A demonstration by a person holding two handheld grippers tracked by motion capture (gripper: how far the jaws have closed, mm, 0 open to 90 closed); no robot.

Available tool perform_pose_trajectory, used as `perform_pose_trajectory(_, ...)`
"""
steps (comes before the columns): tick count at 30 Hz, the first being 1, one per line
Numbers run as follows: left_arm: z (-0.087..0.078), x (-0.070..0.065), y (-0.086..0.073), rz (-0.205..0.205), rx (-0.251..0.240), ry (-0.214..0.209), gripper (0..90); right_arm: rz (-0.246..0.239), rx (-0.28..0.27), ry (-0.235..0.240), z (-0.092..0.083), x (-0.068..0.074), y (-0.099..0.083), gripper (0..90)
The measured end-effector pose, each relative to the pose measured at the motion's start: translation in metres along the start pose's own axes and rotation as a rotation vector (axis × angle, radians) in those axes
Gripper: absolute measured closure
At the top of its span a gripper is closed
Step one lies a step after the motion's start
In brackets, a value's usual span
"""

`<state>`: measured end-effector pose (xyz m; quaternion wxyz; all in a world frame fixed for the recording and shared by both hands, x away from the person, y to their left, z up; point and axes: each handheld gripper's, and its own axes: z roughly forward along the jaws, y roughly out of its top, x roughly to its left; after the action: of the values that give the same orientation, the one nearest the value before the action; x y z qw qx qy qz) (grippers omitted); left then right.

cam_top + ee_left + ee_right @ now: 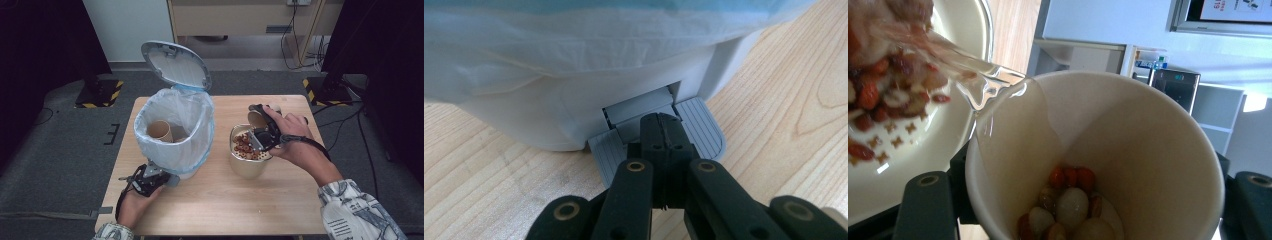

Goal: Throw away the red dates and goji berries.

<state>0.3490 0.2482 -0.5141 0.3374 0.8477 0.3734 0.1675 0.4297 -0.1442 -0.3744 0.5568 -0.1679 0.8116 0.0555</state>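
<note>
– Floor?

– Grey carpet (60, 150) around the wooden table (220, 210). Two black stands on yellow-and-black striped bases: one (99, 92) beyond the table's far left corner, one (327, 90) beyond its far right corner. Cables (300, 45) trail over the floor behind.

– Walls and furniture?

– A pale wall panel (125, 27) at the back, a light wooden cabinet (240, 17) beside it. The right gripper view shows a white wall (1108, 20) and a white shelf unit (1218, 120), brightly lit.
</note>
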Motion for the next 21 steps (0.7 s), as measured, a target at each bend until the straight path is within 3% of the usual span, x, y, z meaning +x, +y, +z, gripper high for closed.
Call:
perform_pose_trajectory(6,0.0000,0.0001,0.0000,0.000,0.000,-0.001,90.0,-0.059,0.026,-0.002,0.0000,0.0015,0.0021,26.9)
perform_pose_trajectory(21,0.0000,0.0001,0.0000,0.000,0.000,-0.001,90.0,-0.089,0.033,-0.004,-0.0003,0.0022,0.0028,26.9)
